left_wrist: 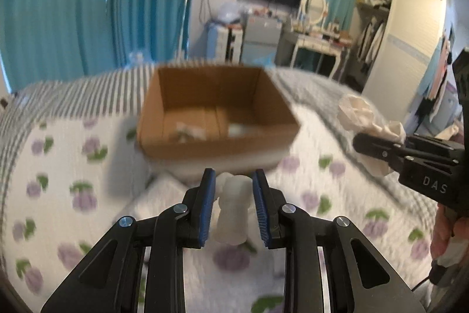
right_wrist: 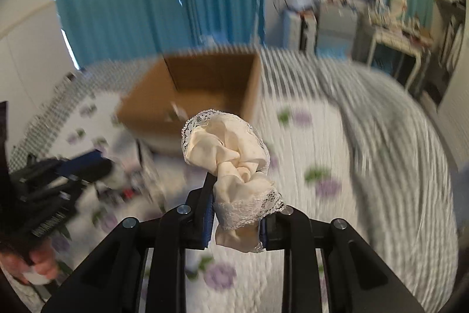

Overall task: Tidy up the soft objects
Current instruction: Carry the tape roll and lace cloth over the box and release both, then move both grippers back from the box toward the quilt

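A floral quilt (left_wrist: 73,154) carries an open cardboard box (left_wrist: 217,113). Only the right view shows lace trim on the cream cloth (right_wrist: 231,166) clamped by the right gripper (right_wrist: 234,222). The left gripper (left_wrist: 233,210) stands parted around a white roll (left_wrist: 233,210), contact unclear.

A brown cardboard box (left_wrist: 217,113) sat on a white quilt (left_wrist: 73,154) printed with purple flowers and green leaves, grey-and-white striped bedding (right_wrist: 381,119) beside the box, teal curtains (left_wrist: 88,5) behind it. Black grippers had blue pads (left_wrist: 206,210); one gripped cream, white-laced fabric (right_wrist: 231,160).
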A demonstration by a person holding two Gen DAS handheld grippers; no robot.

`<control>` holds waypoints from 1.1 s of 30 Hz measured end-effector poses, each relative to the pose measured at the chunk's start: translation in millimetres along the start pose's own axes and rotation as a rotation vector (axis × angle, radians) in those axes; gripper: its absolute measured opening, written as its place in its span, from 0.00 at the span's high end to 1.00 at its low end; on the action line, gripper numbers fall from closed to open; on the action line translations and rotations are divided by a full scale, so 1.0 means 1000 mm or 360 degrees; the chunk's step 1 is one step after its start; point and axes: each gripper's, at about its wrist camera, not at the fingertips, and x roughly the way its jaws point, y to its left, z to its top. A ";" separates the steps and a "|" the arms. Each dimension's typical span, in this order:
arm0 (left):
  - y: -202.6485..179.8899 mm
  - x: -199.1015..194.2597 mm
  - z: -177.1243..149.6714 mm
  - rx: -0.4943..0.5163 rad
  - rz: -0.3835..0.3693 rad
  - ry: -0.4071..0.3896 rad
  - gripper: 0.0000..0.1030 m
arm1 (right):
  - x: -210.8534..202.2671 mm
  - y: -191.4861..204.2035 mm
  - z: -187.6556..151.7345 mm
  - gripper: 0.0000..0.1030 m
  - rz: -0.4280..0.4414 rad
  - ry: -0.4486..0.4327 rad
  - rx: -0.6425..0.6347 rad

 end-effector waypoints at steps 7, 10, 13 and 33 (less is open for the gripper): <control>0.012 0.014 0.069 0.0048 0.0064 -0.0162 0.76 | 0.023 0.028 0.073 0.77 0.0086 -0.0118 -0.0082; 0.023 0.038 0.091 0.0071 0.0108 -0.0157 0.76 | 0.049 0.032 0.091 0.77 0.0088 -0.0100 -0.0108; 0.038 0.071 0.100 0.0068 0.0134 -0.0115 0.76 | 0.083 0.028 0.100 0.77 0.0118 -0.0061 -0.0086; 0.044 -0.007 0.096 0.0057 0.0221 -0.0379 0.22 | 0.019 0.014 0.096 0.18 0.0026 -0.0243 -0.0045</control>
